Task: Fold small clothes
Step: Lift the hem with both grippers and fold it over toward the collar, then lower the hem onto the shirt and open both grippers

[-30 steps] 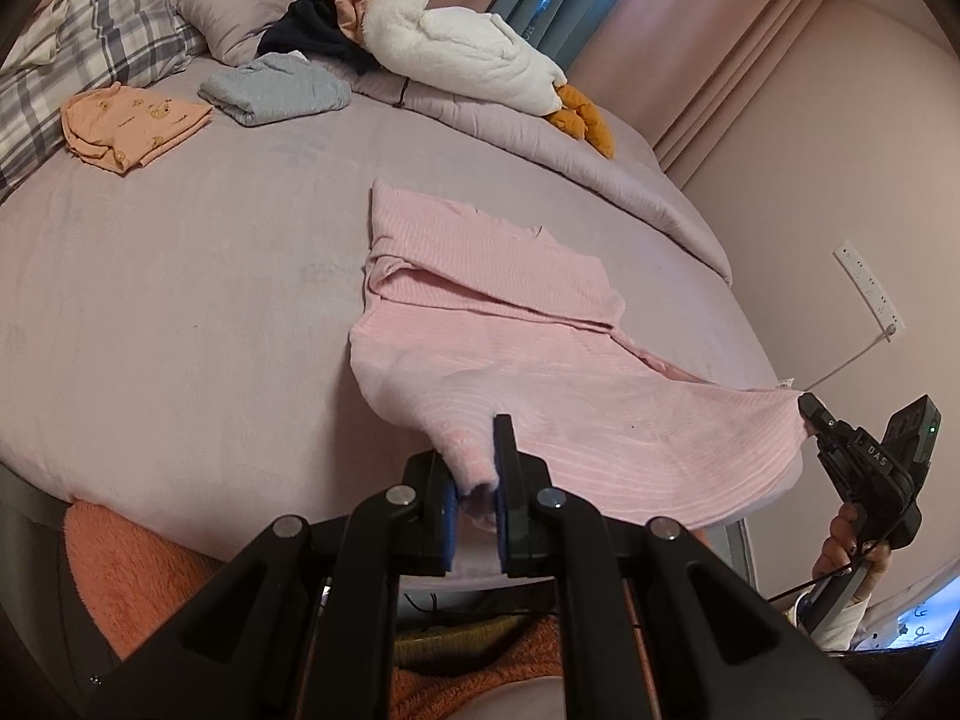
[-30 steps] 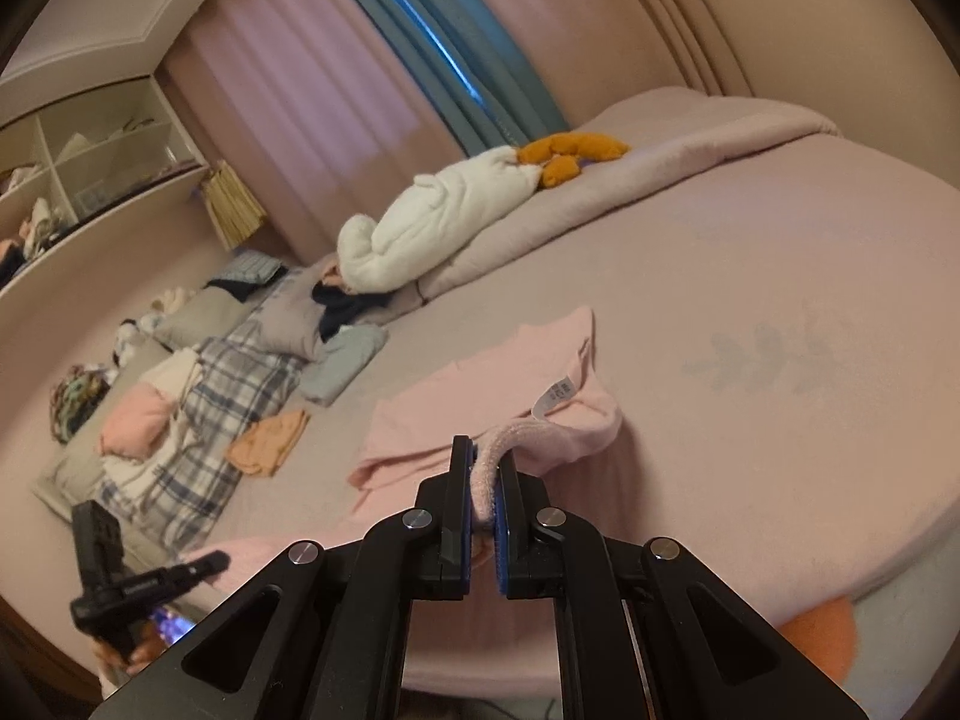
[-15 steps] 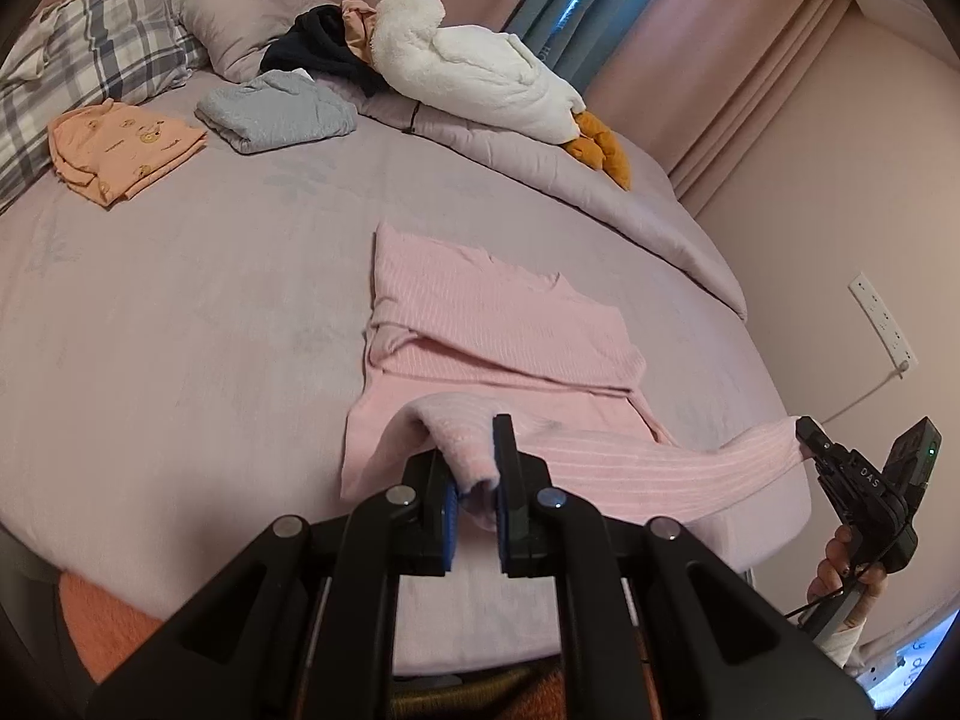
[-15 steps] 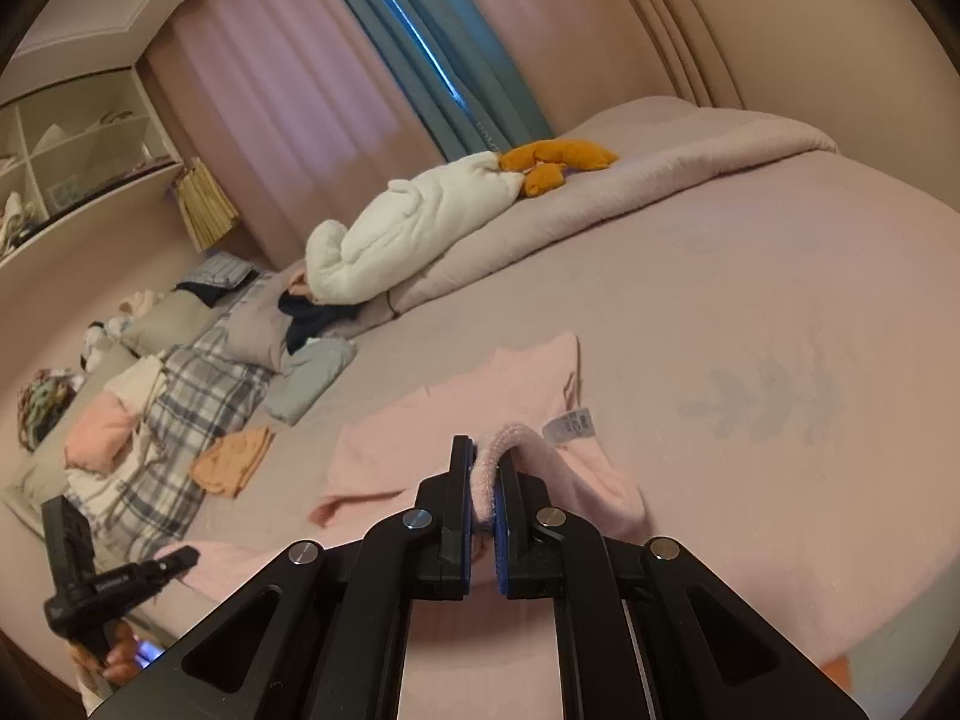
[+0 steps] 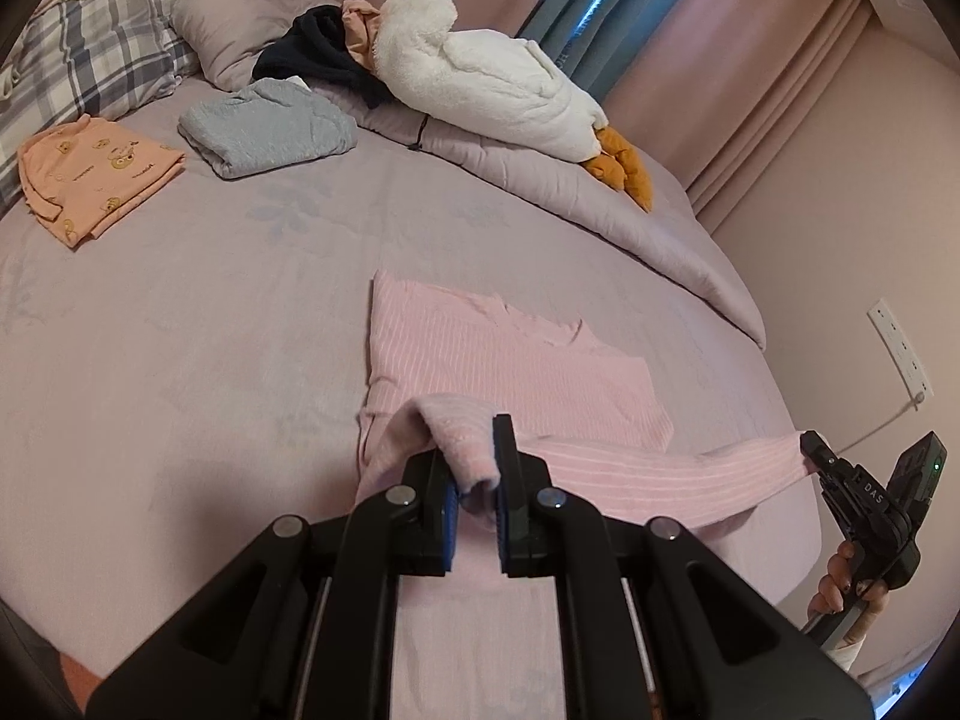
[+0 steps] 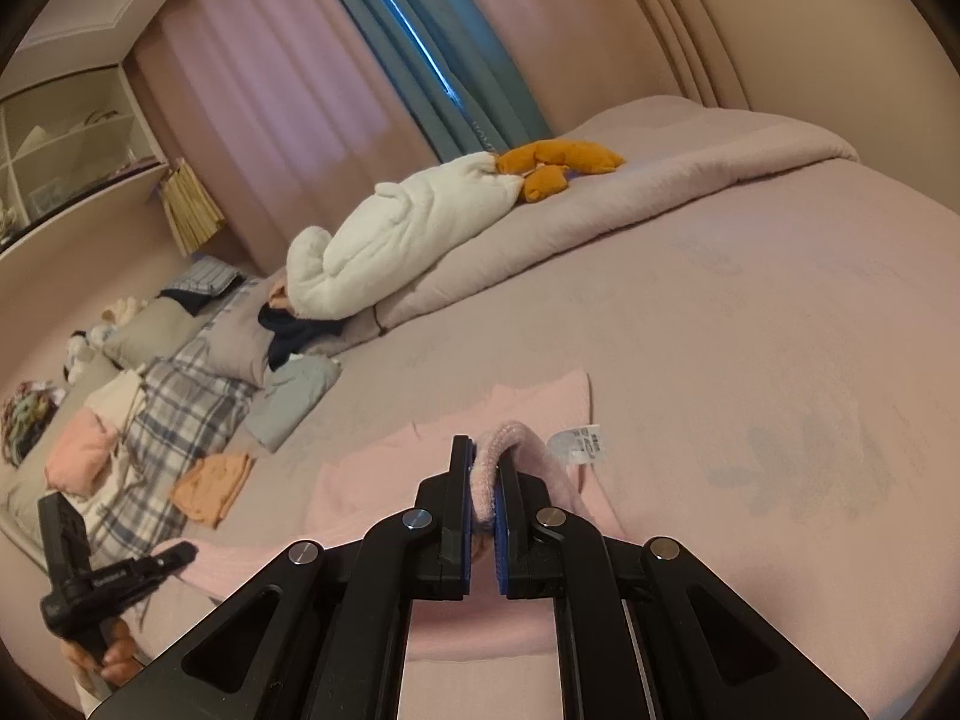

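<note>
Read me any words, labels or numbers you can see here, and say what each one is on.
"DAS": on the right tongs, seen from the left wrist.
White care tag on the pink garment: print too small to read.
Orange folded top: small words by the bear prints, blurred.

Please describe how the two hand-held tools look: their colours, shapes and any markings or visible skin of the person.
The left tool and the right tool are matte black, with angular forked frames, silver round bolts and blue pads inside the fingers. Seen from the left wrist, the right tool bears white letters "DAS" and a small green light. The person's right hand is bare, with dark nails.
</note>
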`<state>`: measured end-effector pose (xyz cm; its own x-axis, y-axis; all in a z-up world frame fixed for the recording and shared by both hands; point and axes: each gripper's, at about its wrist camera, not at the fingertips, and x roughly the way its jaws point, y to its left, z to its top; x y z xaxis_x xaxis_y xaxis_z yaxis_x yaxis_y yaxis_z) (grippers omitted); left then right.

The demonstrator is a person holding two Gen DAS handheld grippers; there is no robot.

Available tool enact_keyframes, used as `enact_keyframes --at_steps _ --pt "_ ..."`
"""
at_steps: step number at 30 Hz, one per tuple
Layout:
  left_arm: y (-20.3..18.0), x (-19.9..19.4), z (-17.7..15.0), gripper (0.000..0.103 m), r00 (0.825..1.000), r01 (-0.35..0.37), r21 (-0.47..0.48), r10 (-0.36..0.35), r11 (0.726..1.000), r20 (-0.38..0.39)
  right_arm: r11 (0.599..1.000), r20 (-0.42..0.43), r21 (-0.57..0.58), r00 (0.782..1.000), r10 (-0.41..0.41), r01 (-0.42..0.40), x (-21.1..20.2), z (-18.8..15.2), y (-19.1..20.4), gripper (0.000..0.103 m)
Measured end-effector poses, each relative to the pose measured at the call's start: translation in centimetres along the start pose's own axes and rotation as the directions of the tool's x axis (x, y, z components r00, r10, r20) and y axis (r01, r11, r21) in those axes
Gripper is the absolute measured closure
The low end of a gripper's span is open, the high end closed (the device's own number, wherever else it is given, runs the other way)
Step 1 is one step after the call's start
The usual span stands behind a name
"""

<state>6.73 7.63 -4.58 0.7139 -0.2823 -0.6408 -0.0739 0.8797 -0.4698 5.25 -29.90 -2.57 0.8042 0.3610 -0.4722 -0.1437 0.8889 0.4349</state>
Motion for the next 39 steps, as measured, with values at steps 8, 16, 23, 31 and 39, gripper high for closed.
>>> enact_keyframes --at_steps 8,16,23,31,39 --pt "0.7 4.1 3.4 0.094 1.000 -0.010 -0.002 0.010 1.000 -0.005 1.000 -0.015 0.011 1.000 -0.022 0.023 4.0 1.7 -0.8 0.096" --pt "2.1 8.9 6.4 0.094 0.999 -0.037 -0.013 0.037 0.999 -0.027 0.998 -0.073 0.014 0.995 -0.067 0.068 9.0 2.8 -2.0 0.096" --pt "3.5 14.1 8.2 0.094 0.995 -0.073 -0.012 0.072 0.997 -0.074 0.994 -0.119 0.058 0.989 -0.085 0.093 13.2 3.8 -3.5 0.096" --pt "4.5 18.4 9.5 0.094 0.986 -0.121 -0.024 0.117 0.992 -0.117 0.985 -0.190 0.057 0.971 -0.148 0.161 17.9 3.8 -4.6 0.096" --pt "5.2 21.6 10.4 0.090 0.975 -0.160 -0.035 0.152 0.987 -0.160 0.976 -0.230 0.091 0.958 -0.173 0.198 20.6 4.0 -6.0 0.096"
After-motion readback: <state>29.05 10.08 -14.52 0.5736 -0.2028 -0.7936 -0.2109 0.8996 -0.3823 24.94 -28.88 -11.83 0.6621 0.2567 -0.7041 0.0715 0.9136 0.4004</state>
